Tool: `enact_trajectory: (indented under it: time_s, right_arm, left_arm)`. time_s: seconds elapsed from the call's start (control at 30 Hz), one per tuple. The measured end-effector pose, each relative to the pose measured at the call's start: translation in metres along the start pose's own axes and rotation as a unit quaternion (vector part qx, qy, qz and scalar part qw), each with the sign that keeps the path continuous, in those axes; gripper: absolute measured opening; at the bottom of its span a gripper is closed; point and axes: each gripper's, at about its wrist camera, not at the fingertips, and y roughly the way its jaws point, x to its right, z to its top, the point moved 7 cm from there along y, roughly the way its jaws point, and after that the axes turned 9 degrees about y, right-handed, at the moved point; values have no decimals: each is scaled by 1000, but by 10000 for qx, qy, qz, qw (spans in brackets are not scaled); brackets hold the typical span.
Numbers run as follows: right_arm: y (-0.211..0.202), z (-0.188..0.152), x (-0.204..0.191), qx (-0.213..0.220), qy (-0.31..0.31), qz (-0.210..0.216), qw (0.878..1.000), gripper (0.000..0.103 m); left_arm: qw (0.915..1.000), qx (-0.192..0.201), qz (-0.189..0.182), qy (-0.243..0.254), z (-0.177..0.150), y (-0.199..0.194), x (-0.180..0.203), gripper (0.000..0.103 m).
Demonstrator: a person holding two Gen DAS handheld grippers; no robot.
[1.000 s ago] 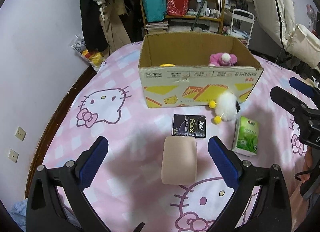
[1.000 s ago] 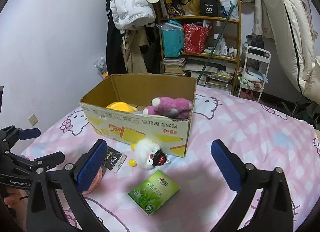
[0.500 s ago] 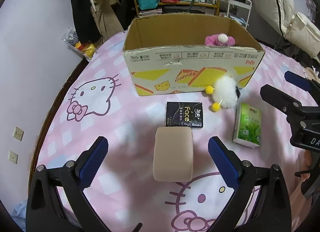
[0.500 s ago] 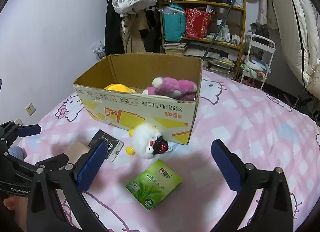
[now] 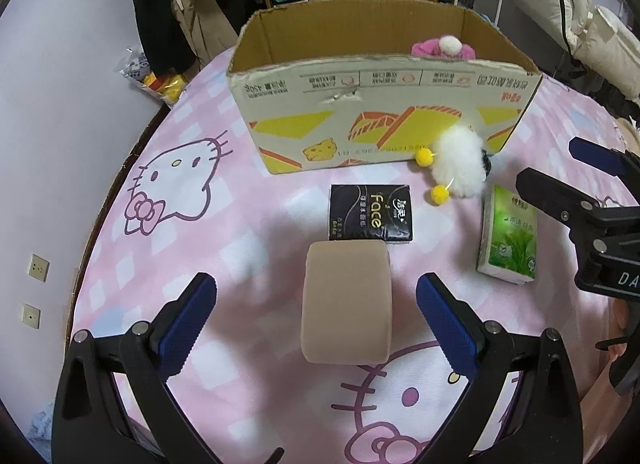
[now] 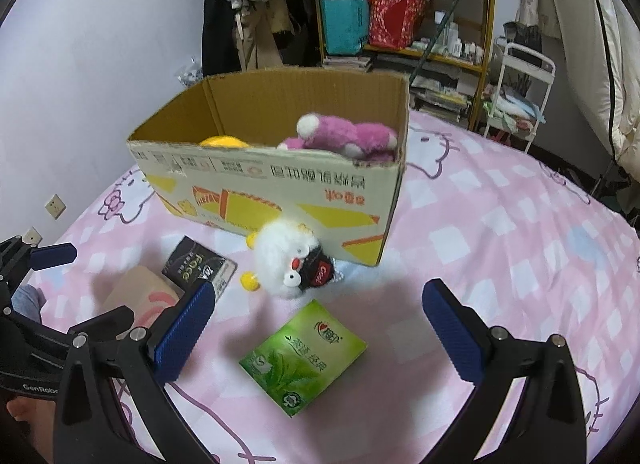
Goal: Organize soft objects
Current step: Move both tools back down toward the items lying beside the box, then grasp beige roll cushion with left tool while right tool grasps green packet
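A beige soft pad [image 5: 347, 306] lies on the pink bedspread, between the wide-open fingers of my left gripper [image 5: 317, 318]. Just beyond it sit a black tissue pack [image 5: 370, 217], a white fluffy plush [image 5: 458, 166] with yellow pompoms, and a green tissue pack [image 5: 509, 241]. The open cardboard box [image 5: 380, 114] holds a pink plush [image 6: 348, 137] and a yellow item [image 6: 223, 142]. My right gripper [image 6: 318, 330] is open above the green tissue pack [image 6: 303, 356], with the white plush [image 6: 289, 260] ahead of it. Nothing is held by either gripper.
The bed's left edge [image 5: 120, 168] runs along a pale wall with sockets [image 5: 38, 267]. Behind the box stand a cluttered shelf [image 6: 404, 24], hanging clothes [image 6: 248, 4] and a white trolley [image 6: 520, 84]. Pink bedspread [image 6: 520, 232] extends to the right.
Both grippers have moved forward and down toward the objects; the beige pad now lies deeper between my left fingers, and the green tissue pack is closer under my right gripper.
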Motion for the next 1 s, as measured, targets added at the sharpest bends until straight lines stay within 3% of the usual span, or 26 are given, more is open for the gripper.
enact_trajectory:
  time_s: [0.33,0.7,0.9,1.0]
  right_arm:
    - [30,-17,10,-760,316,12,9966,103]
    - [49,-35,7,-1225,263,-18,9921,103]
    - [56,-40,4,-1402,168,11,9900,103]
    - [59,-43,4,-1518,260,94,9880,103]
  left_arm:
    - [9994,-320,3,132,-6,16,5,99]
    - [9980,-538,33,342,-11,28,14,99]
    - [9976,-652,-110,225,-14,34,13,99]
    - [9972,-675,-301,137,-15,34,14,92]
